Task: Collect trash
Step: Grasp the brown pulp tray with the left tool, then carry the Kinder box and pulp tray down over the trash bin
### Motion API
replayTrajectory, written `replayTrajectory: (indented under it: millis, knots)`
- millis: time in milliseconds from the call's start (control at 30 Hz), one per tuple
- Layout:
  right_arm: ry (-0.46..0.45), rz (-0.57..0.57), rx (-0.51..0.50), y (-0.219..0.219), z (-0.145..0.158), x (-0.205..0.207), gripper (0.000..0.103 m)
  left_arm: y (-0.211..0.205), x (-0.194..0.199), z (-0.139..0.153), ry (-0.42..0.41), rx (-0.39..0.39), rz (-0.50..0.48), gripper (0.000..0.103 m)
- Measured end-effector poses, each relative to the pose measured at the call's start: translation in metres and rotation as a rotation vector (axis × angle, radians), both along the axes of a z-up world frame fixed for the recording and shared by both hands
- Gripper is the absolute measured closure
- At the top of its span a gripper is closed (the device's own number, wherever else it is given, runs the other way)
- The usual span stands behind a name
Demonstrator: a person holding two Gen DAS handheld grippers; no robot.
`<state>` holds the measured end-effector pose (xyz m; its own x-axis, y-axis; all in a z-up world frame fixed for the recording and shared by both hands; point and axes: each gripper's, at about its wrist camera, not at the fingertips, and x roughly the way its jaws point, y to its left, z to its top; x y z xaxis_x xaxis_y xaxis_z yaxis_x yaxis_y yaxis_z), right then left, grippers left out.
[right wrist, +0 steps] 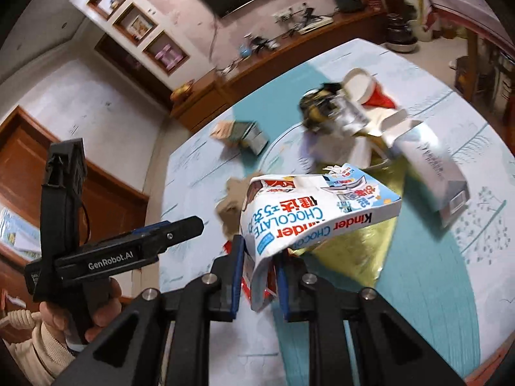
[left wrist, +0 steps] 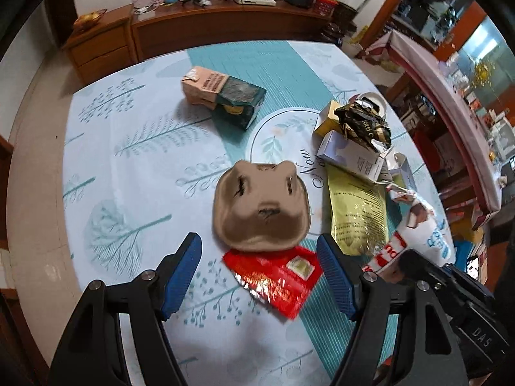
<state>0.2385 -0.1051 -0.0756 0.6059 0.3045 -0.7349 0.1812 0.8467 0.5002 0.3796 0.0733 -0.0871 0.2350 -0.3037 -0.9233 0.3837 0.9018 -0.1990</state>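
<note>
From your left wrist, your left claw [left wrist: 259,276] hung wide open and empty above the table [left wrist: 135,173]; the red wrapper [left wrist: 273,281] lay flat between its fingers below, the brown pad [left wrist: 260,207] just ahead, partly covering the wrapper's far edge. The gold pouch [left wrist: 357,207] lay beyond the right finger, the boxes [left wrist: 222,96] far ahead. That spread probably suited a flat wrapper. From your right wrist, your right claw [right wrist: 259,275] was clamped on the torn end of the white chocolate bag [right wrist: 309,212], which stood clear of the table, likely lifted for carrying off. Your left claw sat off to its left, and other litter [right wrist: 334,109] lay ahead.
</note>
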Motion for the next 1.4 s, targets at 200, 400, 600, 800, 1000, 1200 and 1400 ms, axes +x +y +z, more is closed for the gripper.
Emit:
replayTrajectory:
  millis: [200, 400, 600, 800, 1000, 1200, 1400]
  knots:
    - [0.026, -0.056, 0.004, -0.012, -0.012, 0.004, 0.085, -0.030, 0.027, -0.025, 0.038, 0.086, -0.027, 0.031]
    - [0.046, -0.078, 0.022, -0.015, -0.023, -0.002, 0.085, -0.053, 0.046, -0.052, 0.070, 0.145, -0.034, 0.031]
    - [0.057, -0.087, 0.032, -0.021, -0.026, -0.009, 0.085, -0.061, 0.050, -0.066, 0.061, 0.168, -0.029, 0.041]
    - [0.053, -0.079, 0.036, -0.029, -0.024, -0.019, 0.085, -0.053, 0.035, -0.052, 0.044, 0.139, 0.001, 0.042]
    - [0.028, -0.028, 0.035, -0.032, -0.011, -0.027, 0.085, -0.042, -0.011, -0.001, -0.061, 0.130, 0.041, 0.042]
    - [-0.014, 0.076, 0.023, -0.037, 0.010, -0.049, 0.085, -0.035, -0.080, 0.053, -0.141, 0.119, 0.111, 0.042]
    - [-0.051, 0.234, 0.011, -0.049, 0.031, -0.091, 0.085, -0.042, -0.168, 0.087, -0.195, 0.108, 0.226, 0.042]
